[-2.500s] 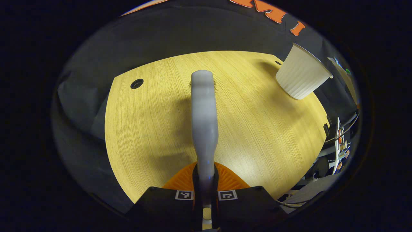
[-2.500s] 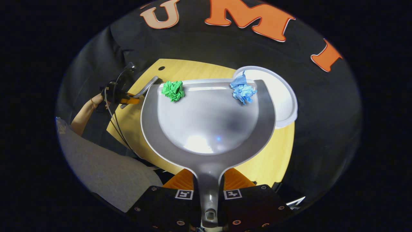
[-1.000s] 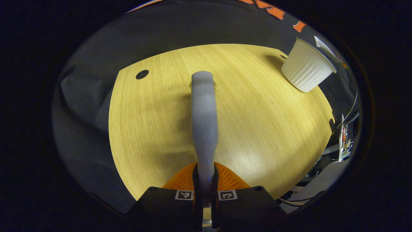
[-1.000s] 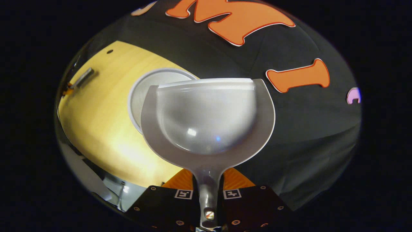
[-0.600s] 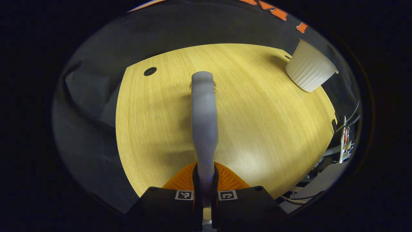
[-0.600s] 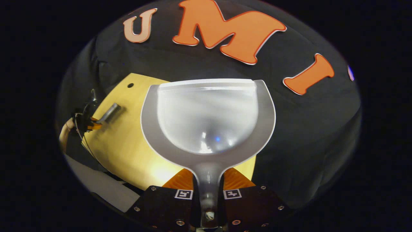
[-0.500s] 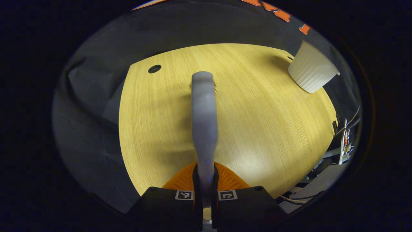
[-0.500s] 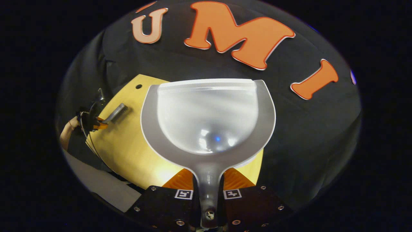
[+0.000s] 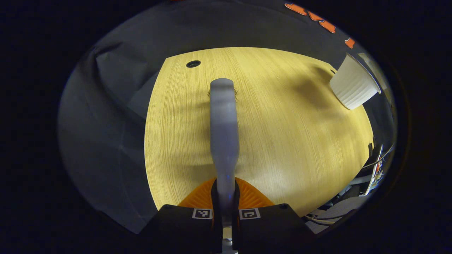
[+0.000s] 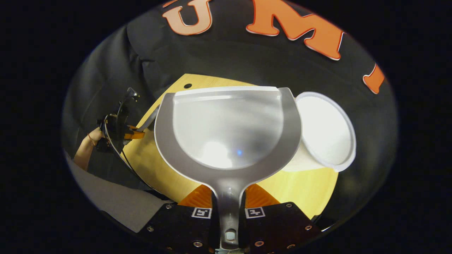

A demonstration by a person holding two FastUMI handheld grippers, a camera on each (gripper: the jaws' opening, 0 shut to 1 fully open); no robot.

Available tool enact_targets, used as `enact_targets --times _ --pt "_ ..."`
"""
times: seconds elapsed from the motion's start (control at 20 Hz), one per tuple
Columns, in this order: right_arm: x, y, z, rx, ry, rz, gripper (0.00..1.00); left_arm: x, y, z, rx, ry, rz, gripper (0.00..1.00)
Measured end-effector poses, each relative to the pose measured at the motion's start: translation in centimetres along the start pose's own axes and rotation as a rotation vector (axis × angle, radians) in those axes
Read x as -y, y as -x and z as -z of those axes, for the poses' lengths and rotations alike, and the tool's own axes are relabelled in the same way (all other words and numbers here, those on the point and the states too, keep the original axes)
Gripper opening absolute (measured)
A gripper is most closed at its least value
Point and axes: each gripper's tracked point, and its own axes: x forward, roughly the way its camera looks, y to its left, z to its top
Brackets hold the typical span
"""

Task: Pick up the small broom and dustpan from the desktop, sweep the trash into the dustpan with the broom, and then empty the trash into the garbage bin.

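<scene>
My right gripper is shut on the handle of the grey dustpan, whose scoop is held level above the table and has nothing in it. The white garbage bin stands just right of the pan, its mouth open towards me. My left gripper is shut on the grey handle of the small broom, which points forward over the wooden table; its bristles barely peek out at the far tip. In the right gripper view the left gripper and the broom hang at the table's left edge.
A hand and a grey sleeve hold the left gripper, with cables trailing from it. The bin stands at the table's far right corner in the left gripper view. A round cable hole lies near the far edge.
The green and blue paper balls that lay in the dustpan are gone from it. The pan swung over the bin and back left; the broom hand turned slightly.
</scene>
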Motion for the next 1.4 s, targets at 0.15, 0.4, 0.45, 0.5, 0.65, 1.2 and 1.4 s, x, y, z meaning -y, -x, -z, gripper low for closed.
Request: enact_targets --times 0.15,0.4,0.45,0.5,0.65,1.2,1.4 --pt "-1.8 -4.4 1.4 -0.015 -0.056 0.007 0.20 0.3 -2.0 -1.0 -0.005 0.010 -0.017 0.14" --pt "-3.2 -10.8 3.7 -0.076 -0.160 0.036 0.20 -0.1 -3.4 1.1 -0.016 0.037 -0.021 0.14" --pt "-3.2 -12.0 4.0 -0.085 -0.181 0.046 0.20 0.0 -4.3 1.1 -0.017 0.038 -0.022 0.14" --pt "-3.5 -13.1 4.5 -0.101 -0.202 0.052 0.15 0.0 -4.8 1.2 -0.021 0.036 -0.026 0.14" --pt "-3.8 -16.4 6.4 -0.138 -0.238 0.071 0.20 1.4 -4.8 1.2 -0.028 0.018 -0.047 0.13" --pt "-4.1 -19.2 8.1 -0.179 -0.278 0.092 0.33 3.8 -5.5 0.5 -0.025 -0.013 -0.056 0.26" --pt "-4.9 -18.4 8.5 -0.197 -0.305 0.075 0.57 3.7 -3.4 0.7 -0.009 -0.016 -0.056 0.83"
